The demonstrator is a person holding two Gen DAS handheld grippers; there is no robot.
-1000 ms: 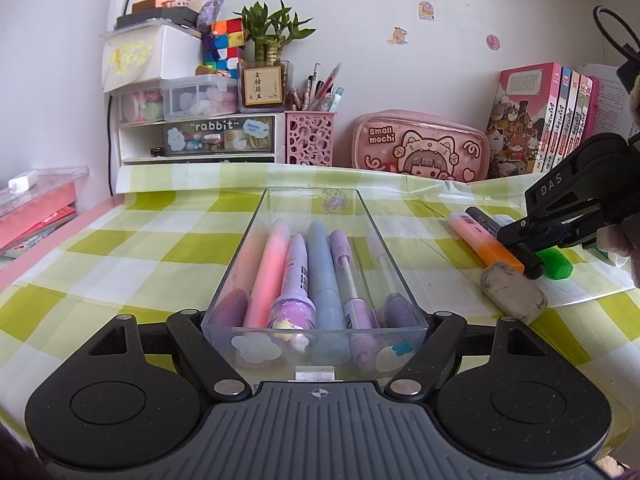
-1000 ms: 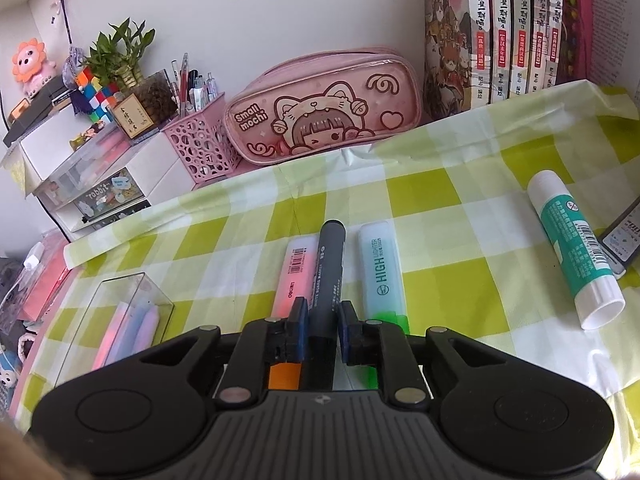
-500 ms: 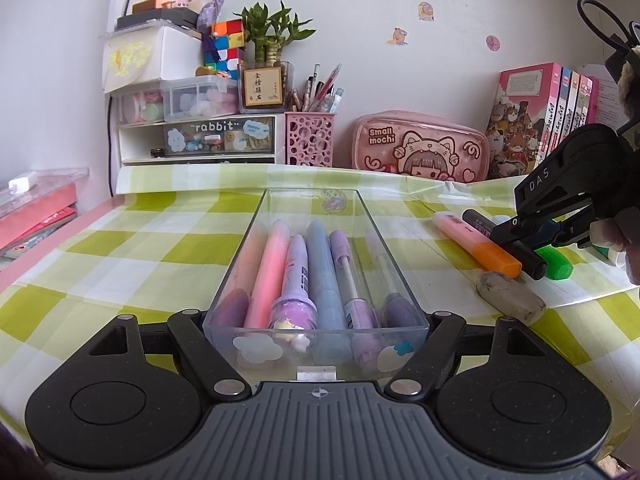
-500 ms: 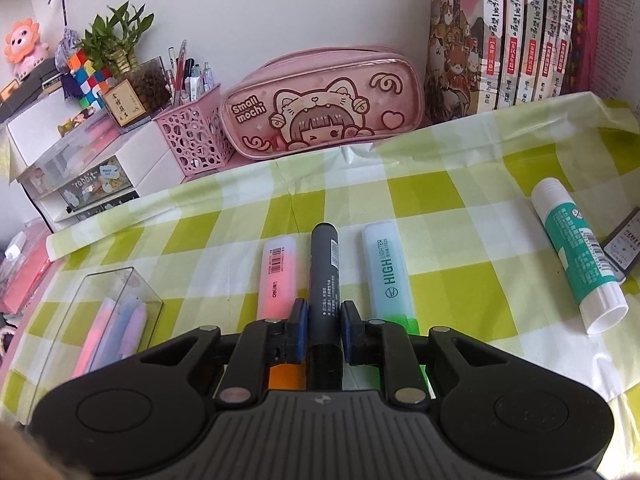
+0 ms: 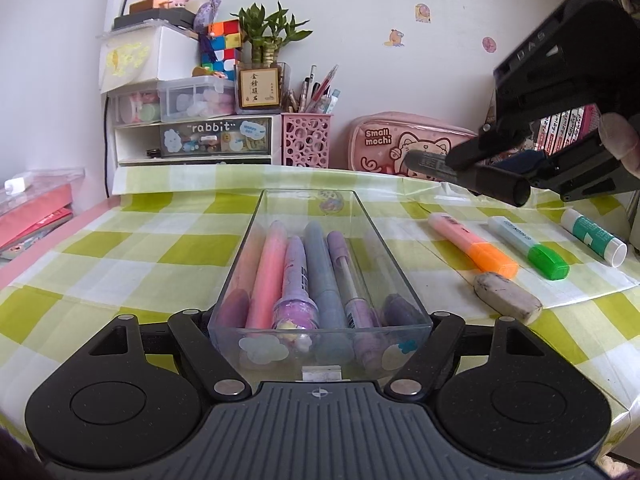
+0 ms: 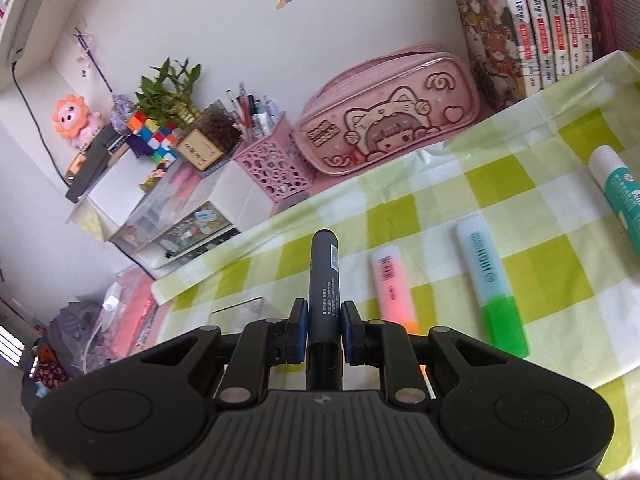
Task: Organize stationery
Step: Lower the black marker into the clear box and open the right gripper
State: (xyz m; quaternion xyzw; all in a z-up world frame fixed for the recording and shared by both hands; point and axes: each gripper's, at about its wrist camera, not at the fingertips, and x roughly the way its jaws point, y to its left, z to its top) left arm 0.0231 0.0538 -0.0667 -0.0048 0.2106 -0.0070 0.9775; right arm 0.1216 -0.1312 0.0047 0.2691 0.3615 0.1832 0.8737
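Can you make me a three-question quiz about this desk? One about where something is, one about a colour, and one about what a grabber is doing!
1. Where is the eraser?
A. In the clear box
B. On the checked cloth by the orange highlighter
C. On the books

2. What colour is the cap beside the orange highlighter?
A. Green
B. Red
C. Black

3. What is the right gripper doing?
A. Hanging open
B. Holding the glue stick
C. Holding the black marker

Answers: 1 B, it lies by the orange cap, outside the clear box. 2 A, the green highlighter has it. 3 C, its pads clamp the black marker above the cloth.
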